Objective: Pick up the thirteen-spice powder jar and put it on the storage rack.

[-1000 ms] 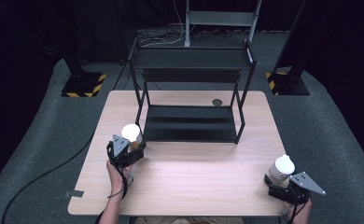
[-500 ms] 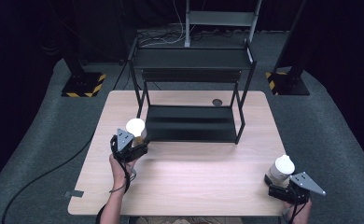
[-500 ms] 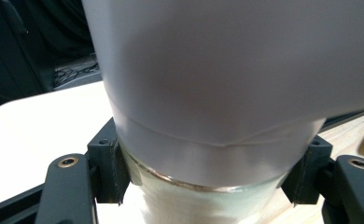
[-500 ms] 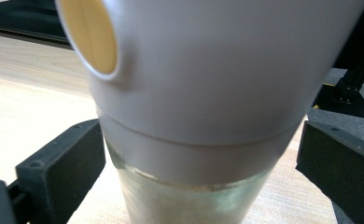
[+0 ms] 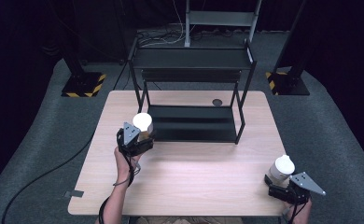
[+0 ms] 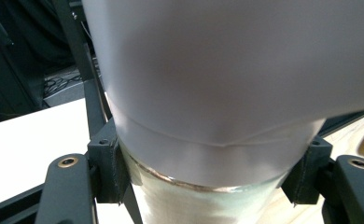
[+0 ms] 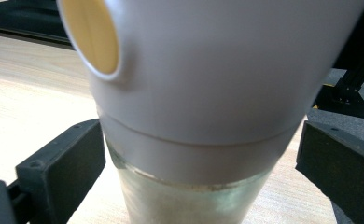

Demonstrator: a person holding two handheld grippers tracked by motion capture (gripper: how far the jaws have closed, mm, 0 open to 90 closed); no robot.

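Observation:
My left gripper [image 5: 143, 134] is shut on a glass shaker with a white domed lid [image 5: 143, 122] and holds it off the table, by the front left leg of the black shelf rack [image 5: 192, 123]. In the left gripper view the pads [image 6: 108, 168] press the lid's lower band [image 6: 213, 158]. My right gripper [image 5: 279, 180] rests near the table's front right corner, with a second white-lidded shaker [image 5: 281, 167] between its jaws. In the right gripper view the pads [image 7: 63, 168] sit against that lid [image 7: 203, 93], which has a round yellow hole on its left side.
The wooden table [image 5: 194, 182] carries the two-tier black rack at its back half, with a low shelf [image 5: 189, 116] and a high one [image 5: 192, 58]. A small dark disc [image 5: 216, 102] lies behind the rack. Hazard-striped stand bases [image 5: 83, 86] stand on the floor.
My left gripper has carried its shaker up and to the right, toward the rack's lower left corner. The right gripper and its shaker have stayed put.

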